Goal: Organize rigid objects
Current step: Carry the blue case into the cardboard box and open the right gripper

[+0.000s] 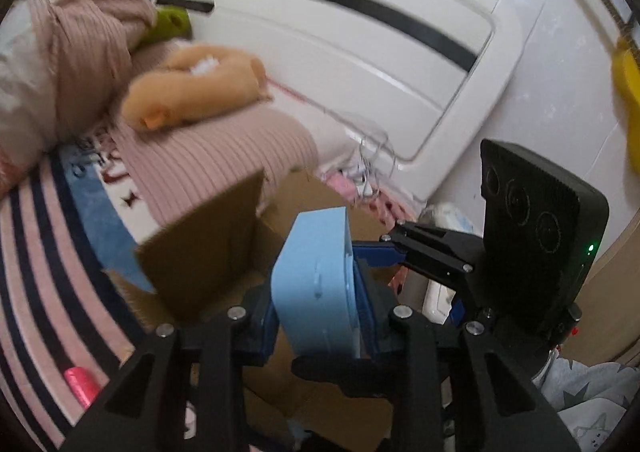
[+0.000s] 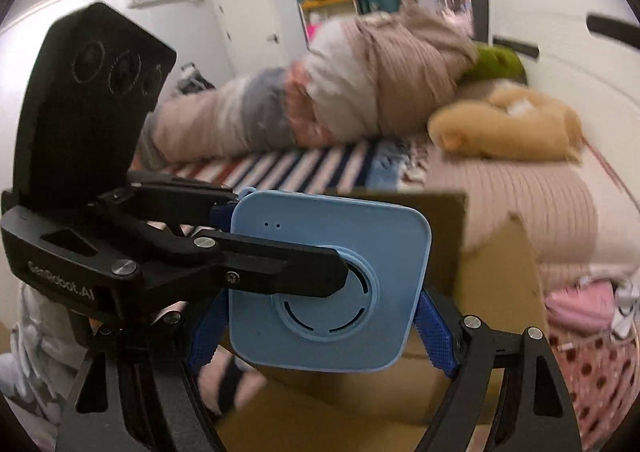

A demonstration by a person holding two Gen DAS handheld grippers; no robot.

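A light blue square box with rounded corners and a round vent (image 2: 352,252) is held by both grippers over an open cardboard box (image 2: 496,260). In the left wrist view the blue box (image 1: 316,284) shows edge-on, pinched between my left gripper's (image 1: 320,316) blue pads. My right gripper (image 2: 316,328) grips its two side edges with blue pads, and it shows in the left wrist view (image 1: 408,252) coming in from the right. The left gripper's black finger (image 2: 280,268) lies across the box's front face.
The cardboard box (image 1: 208,252) stands by a bed with a pink ribbed blanket (image 1: 216,155), a tan plush toy (image 1: 200,87) and a striped sheet (image 1: 44,252). A white headboard (image 1: 340,43) stands behind. A pink object (image 1: 82,384) lies at lower left.
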